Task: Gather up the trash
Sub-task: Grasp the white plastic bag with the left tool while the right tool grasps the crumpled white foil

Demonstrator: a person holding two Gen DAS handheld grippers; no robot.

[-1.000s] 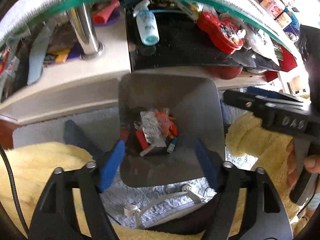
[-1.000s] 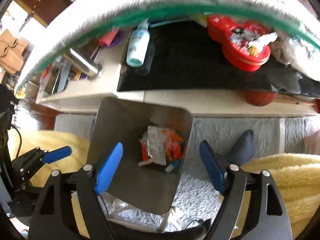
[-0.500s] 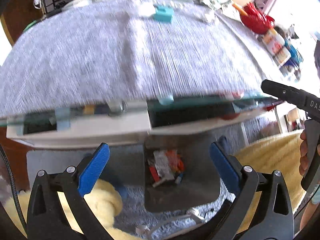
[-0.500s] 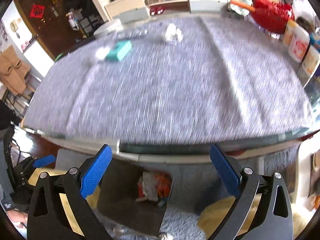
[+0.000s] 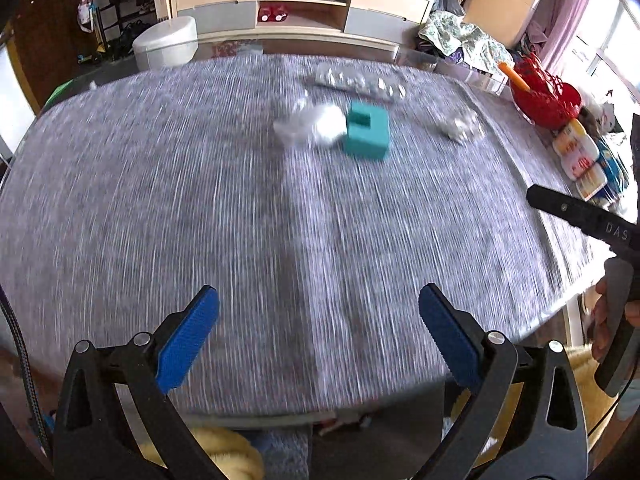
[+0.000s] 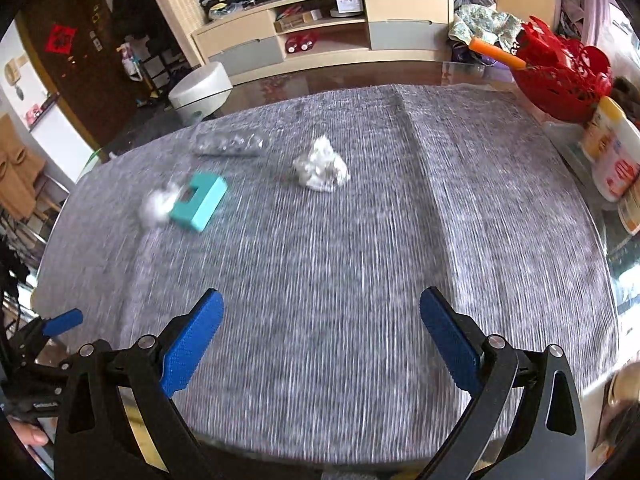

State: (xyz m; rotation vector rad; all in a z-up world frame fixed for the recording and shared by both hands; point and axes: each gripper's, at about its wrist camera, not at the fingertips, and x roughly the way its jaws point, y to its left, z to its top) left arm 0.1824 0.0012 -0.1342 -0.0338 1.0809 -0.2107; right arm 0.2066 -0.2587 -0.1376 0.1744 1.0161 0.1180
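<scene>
On the grey table mat (image 5: pixel 200 200) lie a teal box (image 5: pixel 367 136), a crumpled white wad (image 5: pixel 310 126) beside it, a clear blister strip (image 5: pixel 360 82) farther back and a crumpled paper ball (image 5: pixel 462 126) to the right. The right wrist view shows the same paper ball (image 6: pixel 320 166), teal box (image 6: pixel 198 200), white wad (image 6: pixel 158 204) and blister strip (image 6: pixel 228 144). My left gripper (image 5: pixel 318 332) is open and empty over the near table edge. My right gripper (image 6: pixel 320 336) is open and empty, also at the near edge. The bin is mostly hidden under the table.
A red basket (image 6: pixel 560 76) and bottles (image 6: pixel 612 160) stand at the table's right edge. A TV cabinet (image 5: pixel 300 4) and a white stool (image 5: pixel 166 44) stand beyond the table. The right gripper's body (image 5: pixel 584 220) shows at the left view's right side.
Both grippers have risen from over the trash bin below the table to above the table top. The bin has dropped out of view. Both stay open.
</scene>
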